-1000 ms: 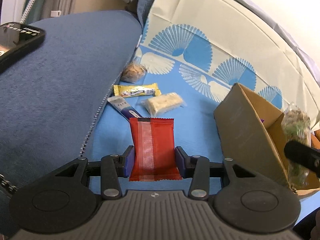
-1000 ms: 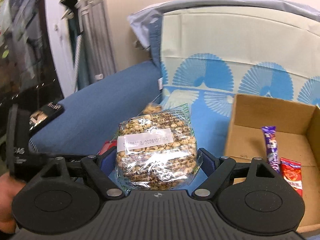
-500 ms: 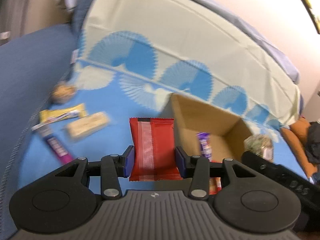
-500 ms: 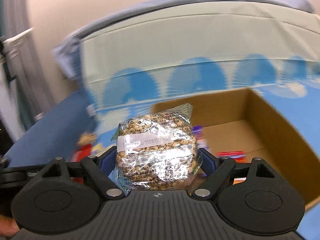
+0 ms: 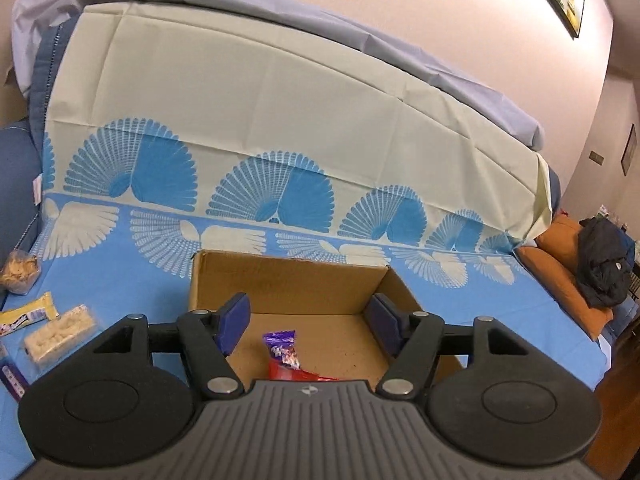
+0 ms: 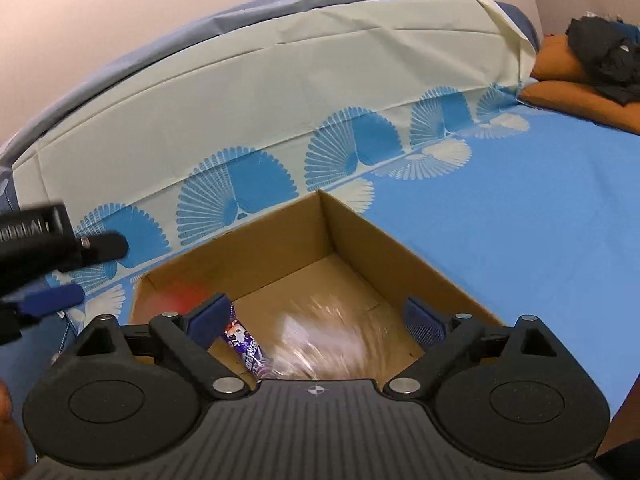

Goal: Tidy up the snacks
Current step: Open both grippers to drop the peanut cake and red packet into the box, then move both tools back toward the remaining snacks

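An open cardboard box (image 5: pixel 288 280) stands on the blue sofa cover. My left gripper (image 5: pixel 310 320) is open and empty above the box's near side. Inside lie a purple snack bar (image 5: pixel 282 348) and a red packet (image 5: pixel 292 374), partly hidden by the gripper body. My right gripper (image 6: pixel 320 318) is open over the same box (image 6: pixel 360 232). A clear bag of nuts (image 6: pixel 320 344), blurred by motion, is below it inside the box, beside the purple bar (image 6: pixel 246 346). A red blur (image 6: pixel 180 296) shows at the box's left wall.
Left of the box lie a pale crispy bar (image 5: pixel 60 330), a yellow bar (image 5: pixel 28 314), a purple bar (image 5: pixel 12 376) and a small bag of snacks (image 5: pixel 20 270). An orange cushion (image 5: pixel 568 280) with dark clothes (image 5: pixel 604 264) is at the right. The left gripper's finger (image 6: pixel 52 300) shows in the right wrist view.
Both grippers swung over the box and opened. The red packet left my left gripper and the nut bag left my right gripper; both are now in the box.
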The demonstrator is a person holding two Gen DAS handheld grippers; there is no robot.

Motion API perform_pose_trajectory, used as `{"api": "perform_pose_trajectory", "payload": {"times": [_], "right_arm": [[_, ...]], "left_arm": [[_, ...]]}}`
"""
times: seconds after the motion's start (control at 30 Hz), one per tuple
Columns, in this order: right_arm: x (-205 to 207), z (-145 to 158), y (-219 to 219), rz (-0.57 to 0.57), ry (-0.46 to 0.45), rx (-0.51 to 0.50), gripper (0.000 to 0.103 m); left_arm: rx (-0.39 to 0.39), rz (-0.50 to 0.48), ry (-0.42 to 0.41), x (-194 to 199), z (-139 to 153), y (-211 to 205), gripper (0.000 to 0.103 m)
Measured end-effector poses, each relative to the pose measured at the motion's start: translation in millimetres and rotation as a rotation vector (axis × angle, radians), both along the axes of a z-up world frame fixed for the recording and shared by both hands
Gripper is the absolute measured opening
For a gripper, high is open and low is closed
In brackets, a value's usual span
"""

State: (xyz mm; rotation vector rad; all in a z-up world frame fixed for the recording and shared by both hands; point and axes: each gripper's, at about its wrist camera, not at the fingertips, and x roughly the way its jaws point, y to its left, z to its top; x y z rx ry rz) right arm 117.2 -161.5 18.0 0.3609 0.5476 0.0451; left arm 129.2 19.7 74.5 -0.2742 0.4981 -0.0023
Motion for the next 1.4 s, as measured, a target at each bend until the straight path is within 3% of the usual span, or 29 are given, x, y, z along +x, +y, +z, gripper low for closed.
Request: {"api": "perform_pose_trajectory", "payload": {"times": [0.13,0.33,0.5,0.6,0.73,0.83,0.87,0.93,1.07,1.23,1.4], "right_arm": [[0.9,-2.1,-9.5,-0.058,0.000,-0.010,0.095],[-5.8,-2.0,-31.6,-0.209,-0.016,0.007,0.095],[-9.2,-3.3,-34.5,-0.233,-0.033,-0.006,0.095],[-13.7,-1.4,-28.4,-0.215,-0.053,-0.025,0.093],[-20.2,0.1,-8.3,-0.139,-0.080,-0.069,0.088],[-27.4,1.5,12.7,-0.053,-0.110,-0.100,0.079],[-29.3,3.2,19.4,-0.025,-0.120,-0.104,0.074],[-35.3,4.7,36.2,0.062,-0.148,-0.104,0.065],[-45.6,7.3,66.6,0.212,-0.183,-0.102,0.053],[-55.4,8.1,101.6,0.366,-0.199,-0.102,0.051],[-56.6,5.1,118.7,0.420,-0.167,-0.096,0.052]], "left_arm": [[0.022,0.043,-0.017,-26.4,-7.2,13.0,0.069],[0.048,0.113,-0.013,-77.5,-22.4,63.5,0.051],[0.045,0.133,0.064,-107.2,-37.6,118.3,0.020],[0.122,0.134,0.076,-122.3,-51.0,140.8,0.016],[0.191,0.144,0.093,-145.3,-82.1,166.9,0.016],[0.193,0.159,0.134,-161.1,-118.1,181.6,0.016],[0.153,0.174,0.164,-159.6,-121.7,188.9,0.016],[0.125,0.194,0.139,-159.7,-119.1,194.4,0.016],[0.136,0.167,0.166,-152.9,-124.7,191.2,0.016],[0.079,0.173,0.154,-146.4,-127.7,196.3,0.016],[0.009,0.230,0.145,-128.6,-135.3,205.1,0.018]]}}
